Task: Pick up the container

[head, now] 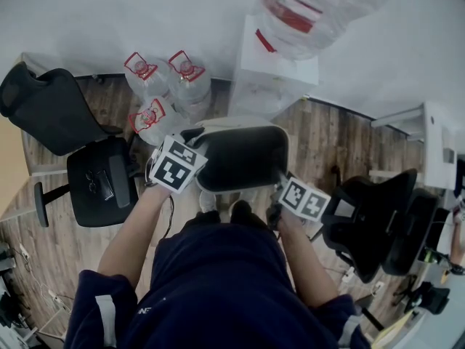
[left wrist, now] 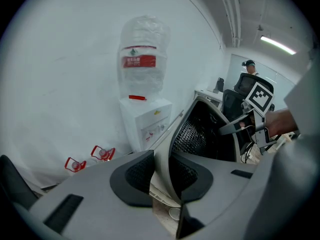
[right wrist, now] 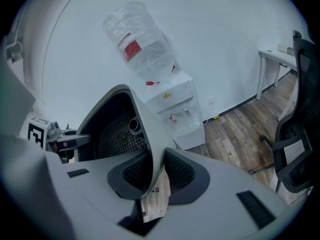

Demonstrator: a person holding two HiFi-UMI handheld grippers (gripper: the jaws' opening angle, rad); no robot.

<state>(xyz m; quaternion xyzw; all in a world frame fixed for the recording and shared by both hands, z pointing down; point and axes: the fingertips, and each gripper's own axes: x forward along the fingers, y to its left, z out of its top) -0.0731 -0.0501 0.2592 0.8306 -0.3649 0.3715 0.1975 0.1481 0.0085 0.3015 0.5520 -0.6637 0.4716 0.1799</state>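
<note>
Left gripper (left wrist: 162, 176), right gripper (right wrist: 157, 176): fingers clamped on opposite rim walls of container (head: 243, 155), held before the torso, seemingly off the floor. Step: lift apparently made (steady, level carry next). Room: office chairs (head: 98, 180) either side; bottles (head: 163, 86), water dispenser (head: 272, 75) close ahead.

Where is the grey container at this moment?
In the head view the container is at the centre, held between the left gripper and right gripper, in front of the water dispenser.
</note>
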